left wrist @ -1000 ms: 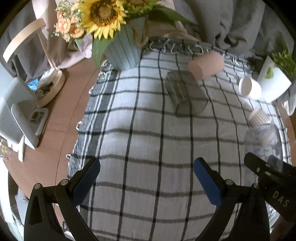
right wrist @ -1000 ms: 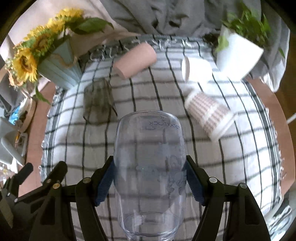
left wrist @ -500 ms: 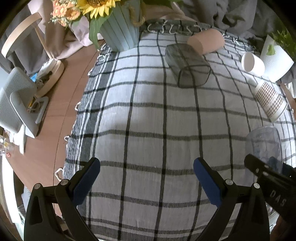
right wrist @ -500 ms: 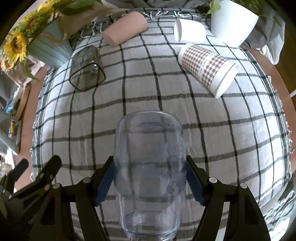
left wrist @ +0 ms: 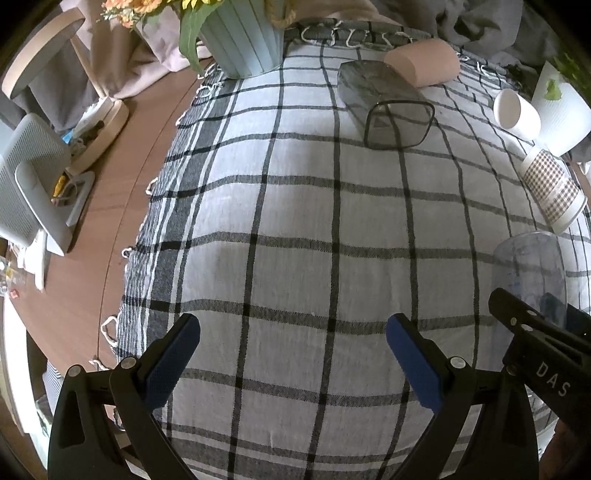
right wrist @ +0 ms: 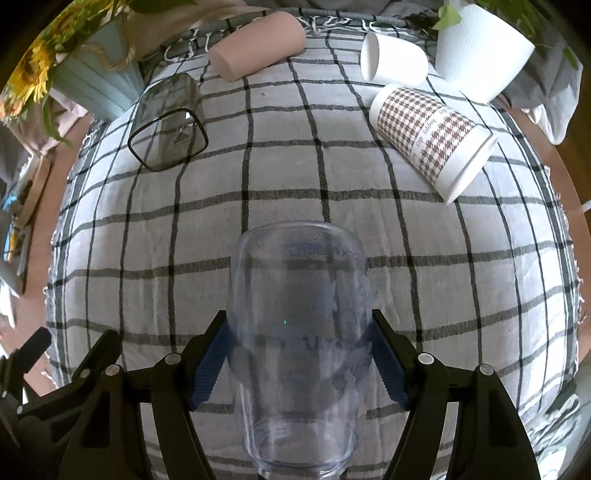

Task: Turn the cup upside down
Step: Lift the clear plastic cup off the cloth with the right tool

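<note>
My right gripper [right wrist: 299,363] is shut on a clear plastic cup [right wrist: 297,295]. The cup's closed base points away from the camera and its open mouth is toward me, above the checked cloth [right wrist: 332,177]. In the left wrist view the cup [left wrist: 528,269] shows at the right edge with the right gripper's black arm [left wrist: 543,354] beside it. My left gripper [left wrist: 293,354] is open and empty over the near part of the cloth.
Lying on the cloth: a smoky square glass [right wrist: 166,122], a pink cup [right wrist: 258,44], a small white cup [right wrist: 391,61], a houndstooth paper cup [right wrist: 428,133]. A white plant pot [right wrist: 480,48] and a blue sunflower vase [left wrist: 243,33] stand at the back. Wooden table edge [left wrist: 96,229] at left.
Both grippers have tilted down and drawn back, so the table scene slid up and away in both views. The clear cup stays gripped in the right gripper.
</note>
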### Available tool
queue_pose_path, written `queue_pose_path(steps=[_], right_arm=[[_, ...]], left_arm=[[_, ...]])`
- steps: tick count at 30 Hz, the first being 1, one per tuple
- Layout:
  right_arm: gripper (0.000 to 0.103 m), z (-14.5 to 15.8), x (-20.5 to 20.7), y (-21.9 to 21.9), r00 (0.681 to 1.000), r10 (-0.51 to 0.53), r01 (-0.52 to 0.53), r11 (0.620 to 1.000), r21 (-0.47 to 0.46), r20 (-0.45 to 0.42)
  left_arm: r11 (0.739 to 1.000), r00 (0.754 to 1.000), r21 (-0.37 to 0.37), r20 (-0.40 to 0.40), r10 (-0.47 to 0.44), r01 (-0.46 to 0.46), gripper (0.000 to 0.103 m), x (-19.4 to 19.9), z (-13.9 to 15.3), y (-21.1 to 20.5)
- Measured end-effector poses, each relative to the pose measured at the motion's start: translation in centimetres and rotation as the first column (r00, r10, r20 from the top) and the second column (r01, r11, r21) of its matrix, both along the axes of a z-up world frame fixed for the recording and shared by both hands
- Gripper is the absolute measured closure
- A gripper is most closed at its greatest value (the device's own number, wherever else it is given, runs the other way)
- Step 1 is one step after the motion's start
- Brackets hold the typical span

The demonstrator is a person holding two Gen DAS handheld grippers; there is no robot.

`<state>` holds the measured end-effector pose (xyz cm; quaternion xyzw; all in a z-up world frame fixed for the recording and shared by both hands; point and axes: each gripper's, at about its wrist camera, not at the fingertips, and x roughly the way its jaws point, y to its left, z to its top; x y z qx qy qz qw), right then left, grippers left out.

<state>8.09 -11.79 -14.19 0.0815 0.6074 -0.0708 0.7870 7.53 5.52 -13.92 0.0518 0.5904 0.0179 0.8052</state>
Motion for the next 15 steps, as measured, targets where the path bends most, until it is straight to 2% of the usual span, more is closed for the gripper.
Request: queue_pose_path(steps=[4, 9, 15], right_arm=[[0.030, 0.0, 0.2, 0.3, 1.000, 0.016, -0.016, 1.000, -0.017, -0.001], [0.024, 0.5, 0.1, 0.4, 1.000, 0.009, -0.009, 1.000, -0.029, 0.006], [0.021, 1.7, -0.5, -0.5, 1.000, -0.002, 0.002, 1.000, 0.004, 0.019]], left_arm=[[1.000, 1.000, 0.006, 0.006, 0.005, -0.005, 0.000, 0.0, 0.1, 0.0], [1.000, 1.000, 0.012, 0.008, 0.012, -0.012, 0.000, 0.0, 0.3, 0.2], [1.000, 1.000, 0.002, 0.010, -0.001, 0.001, 0.000, -0.5, 1.3, -0.4]])
